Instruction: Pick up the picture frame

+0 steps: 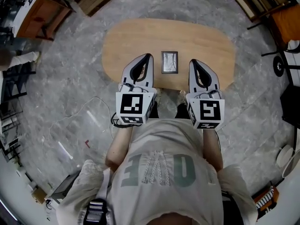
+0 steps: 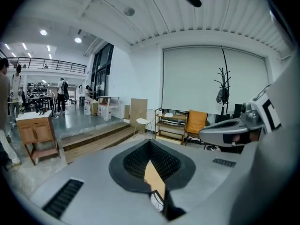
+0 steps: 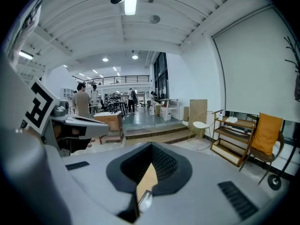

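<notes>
Two handheld grippers reach forward from a person in a pale grey T-shirt [image 1: 161, 170], each carrying a black-and-white marker cube [image 1: 135, 106] at its rear. The left claw [image 1: 149, 56] and the right claw [image 1: 192, 61] are both pressed together, pinching nothing, over the near edge of an oval wooden tabletop [image 1: 136, 36]. Between them, apart from both, the picture frame [image 1: 169, 62] lies flat on the tabletop just inside that edge. Grey marbled floor [image 1: 70, 78] surrounds the tabletop; beyond, at the left, stands a wooden cabinet [image 1: 44, 11].
</notes>
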`<state>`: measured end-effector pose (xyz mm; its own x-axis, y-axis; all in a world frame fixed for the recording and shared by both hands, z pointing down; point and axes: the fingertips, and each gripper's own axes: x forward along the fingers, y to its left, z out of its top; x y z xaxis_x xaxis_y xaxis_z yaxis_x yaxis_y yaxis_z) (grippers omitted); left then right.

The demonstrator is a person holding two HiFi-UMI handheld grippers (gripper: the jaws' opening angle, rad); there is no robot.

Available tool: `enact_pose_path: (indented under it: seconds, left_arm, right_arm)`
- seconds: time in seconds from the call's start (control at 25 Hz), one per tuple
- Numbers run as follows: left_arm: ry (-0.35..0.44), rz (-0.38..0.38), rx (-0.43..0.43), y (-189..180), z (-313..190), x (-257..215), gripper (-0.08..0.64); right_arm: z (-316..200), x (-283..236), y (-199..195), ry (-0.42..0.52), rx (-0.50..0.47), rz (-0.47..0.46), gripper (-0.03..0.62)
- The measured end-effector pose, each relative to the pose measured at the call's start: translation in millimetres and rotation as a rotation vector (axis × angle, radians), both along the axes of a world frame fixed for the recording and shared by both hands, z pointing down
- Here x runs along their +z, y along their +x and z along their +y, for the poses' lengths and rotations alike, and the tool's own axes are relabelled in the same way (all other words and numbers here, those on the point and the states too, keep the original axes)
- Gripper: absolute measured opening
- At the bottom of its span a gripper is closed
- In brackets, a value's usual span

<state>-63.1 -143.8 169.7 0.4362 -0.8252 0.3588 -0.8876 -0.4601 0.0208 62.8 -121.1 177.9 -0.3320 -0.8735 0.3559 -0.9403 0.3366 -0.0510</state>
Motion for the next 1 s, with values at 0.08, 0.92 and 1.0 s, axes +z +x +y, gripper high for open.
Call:
enact_pose_path:
  seconds: [0.08, 0.92, 1.0]
  left_arm:
    - [0.003, 0.016, -0.012, 4, 4, -5, 0.009]
    - [-0.012, -0.102, 0.024, 18, -19, 54, 0.009]
    - [-0.003, -0.113, 0.033, 20, -21, 63, 0.009]
  right_arm:
    - [0, 3, 4, -0.006, -0.020, 0.003, 0.005]
    - [-27, 44, 17, 0.002, -0.070, 0.057, 0.005]
    - [-29, 51, 17, 0.010, -0.070, 0.043, 0.005]
